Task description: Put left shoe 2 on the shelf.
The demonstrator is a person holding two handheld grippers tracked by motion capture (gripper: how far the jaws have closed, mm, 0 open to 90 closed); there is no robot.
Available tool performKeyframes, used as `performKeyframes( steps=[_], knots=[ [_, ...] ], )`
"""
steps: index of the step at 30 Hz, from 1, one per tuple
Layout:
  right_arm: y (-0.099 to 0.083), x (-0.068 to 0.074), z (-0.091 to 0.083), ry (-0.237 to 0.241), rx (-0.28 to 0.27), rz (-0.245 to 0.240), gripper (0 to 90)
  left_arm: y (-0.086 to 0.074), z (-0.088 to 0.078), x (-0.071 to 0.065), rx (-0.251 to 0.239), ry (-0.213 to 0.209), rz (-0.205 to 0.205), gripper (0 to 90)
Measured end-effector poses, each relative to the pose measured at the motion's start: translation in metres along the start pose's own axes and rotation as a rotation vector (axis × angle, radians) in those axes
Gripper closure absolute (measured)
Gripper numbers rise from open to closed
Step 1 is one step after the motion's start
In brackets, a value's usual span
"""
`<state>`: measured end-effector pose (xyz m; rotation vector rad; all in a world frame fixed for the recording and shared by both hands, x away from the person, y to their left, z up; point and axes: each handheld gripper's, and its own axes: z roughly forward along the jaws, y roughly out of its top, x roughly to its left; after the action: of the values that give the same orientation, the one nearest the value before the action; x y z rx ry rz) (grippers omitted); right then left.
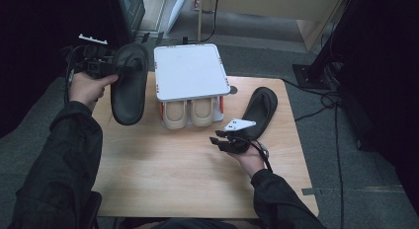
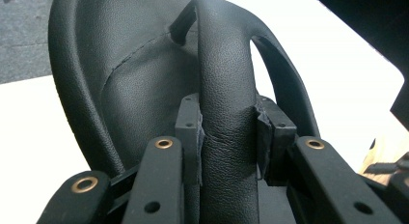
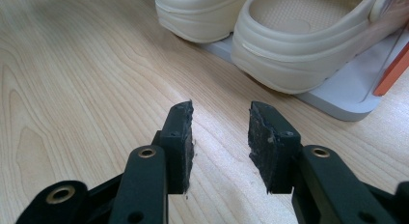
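Right tool: the black two-jaw right tool (image 3: 220,137) hangs low over the pale wood-grain table (image 3: 72,89), jaws apart, nothing between its worn dark pads (image 3: 178,137); in the high view the right tool (image 1: 220,139) lies in the person's hand, near the table's right side.
Slipper on the table: a black leather-look flat slipper (image 1: 259,110) lies on the table just behind the right hand; its near end is covered by that tool and its grey three-cornered plate.
Left tool: the black two-jaw left tool (image 2: 227,132) is clamped on the strap of a second black slipper; in the high view the left tool (image 1: 109,67) is raised over the table's far left corner.
Held slipper: the black grained faux-leather slipper (image 1: 129,83) hangs clear of the table, insole up; a stitched seam runs across the smooth, rounded insole (image 2: 130,84), and the strap (image 2: 226,103) creases where the pads press.
Rack: a white two-tier plastic rack with orange side pieces (image 1: 190,71) stands at the far middle; its square, round-cornered top hides most of what is beneath.
Clogs: a pair of cream moulded rubber clogs (image 1: 189,113) sit on the lower tier, with only their rounded ends poking out; a dotted footbed (image 3: 289,14) shows inside one.
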<state>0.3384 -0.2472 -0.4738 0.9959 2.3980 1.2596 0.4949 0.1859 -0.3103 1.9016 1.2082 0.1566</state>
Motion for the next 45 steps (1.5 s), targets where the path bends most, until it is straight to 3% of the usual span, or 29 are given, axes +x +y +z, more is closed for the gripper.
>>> performKeyframes(
  steps=[4, 12, 17, 25, 30, 34, 45],
  knots=[
    [0.0, 0.0, 0.0, -0.001, 0.001, -0.003, 61.0, 0.014, 0.005, -0.011, 0.003, -0.011, 0.013, 67.9],
    [0.0, 0.001, 0.0, -0.003, 0.003, -0.012, 60.5, 0.039, 0.017, -0.035, -0.012, -0.084, 0.019, 67.9],
    [0.001, 0.002, 0.0, -0.005, 0.002, -0.021, 60.5, 0.049, 0.034, -0.043, -0.005, -0.047, 0.032, 67.9],
    [0.001, 0.001, -0.001, -0.009, 0.002, -0.031, 60.4, 0.061, 0.064, -0.046, 0.0, -0.033, -0.023, 67.9],
    [0.001, 0.002, -0.002, -0.009, -0.002, -0.036, 60.4, 0.07, 0.077, -0.051, 0.006, -0.029, -0.028, 67.9],
    [0.001, 0.003, -0.002, -0.02, 0.003, -0.059, 60.4, 0.072, 0.089, -0.051, 0.008, -0.021, -0.039, 67.9],
    [0.001, 0.004, -0.001, -0.012, 0.003, -0.062, 60.3, 0.072, 0.115, -0.05, 0.019, 0.01, -0.083, 67.8]
  ],
)
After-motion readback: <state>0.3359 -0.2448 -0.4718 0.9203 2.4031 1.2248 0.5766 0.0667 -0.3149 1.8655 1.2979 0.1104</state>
